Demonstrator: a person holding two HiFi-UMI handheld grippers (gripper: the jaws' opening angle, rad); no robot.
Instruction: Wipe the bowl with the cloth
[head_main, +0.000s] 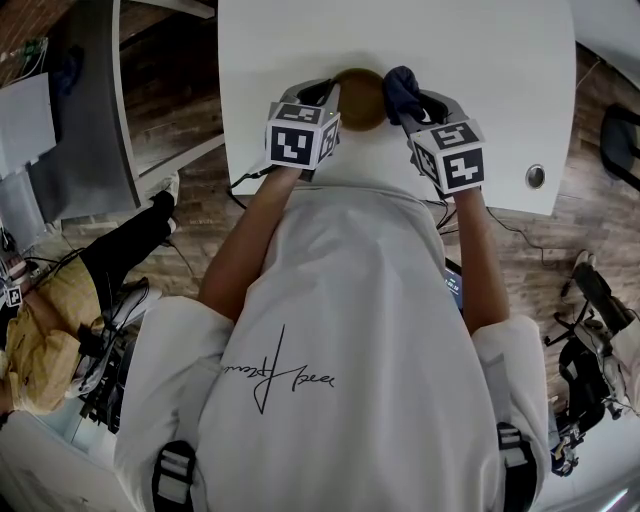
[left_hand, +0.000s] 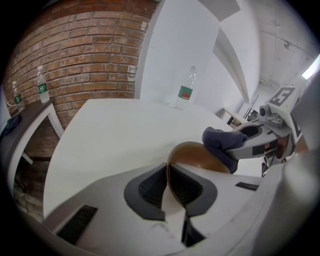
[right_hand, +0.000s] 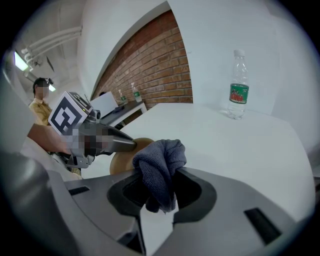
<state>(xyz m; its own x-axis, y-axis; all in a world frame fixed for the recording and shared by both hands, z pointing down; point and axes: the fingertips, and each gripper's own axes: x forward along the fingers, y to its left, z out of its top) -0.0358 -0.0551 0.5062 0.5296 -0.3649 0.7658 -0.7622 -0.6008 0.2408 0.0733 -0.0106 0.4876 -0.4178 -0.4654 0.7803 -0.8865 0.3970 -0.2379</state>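
At the far left of the head view, one other person (head_main: 40, 330) in a yellow top is sitting beside the white surface (head_main: 470, 60). One side table (left_hand: 30, 117) is standing by the brick wall, and it is carrying two small bottles (left_hand: 42, 85).

The left tongs (left_hand: 168, 172) are pointing down and away from the wearer. They are clamping the near rim of the one brown bowl (left_hand: 197, 155), and the thin edge is sitting pinched between the two ribbed pads (left_hand: 150, 185). The bowl is being held tilted over the near part of the surface, midway between the two tools, with its rounded outside facing the left gripper view.

Against the bowl's right side, one dark blue-grey cloth (right_hand: 160, 162) is touching the brown wall. The right tongs (right_hand: 161, 187) are squeezing it in a bunch, with a fold bulging out past the tips and a tail hanging down between the pads.

Farther back and to the right, one clear bottle (right_hand: 239, 85) with a green label and a white cap is standing upright on the surface, well apart from the bowl.
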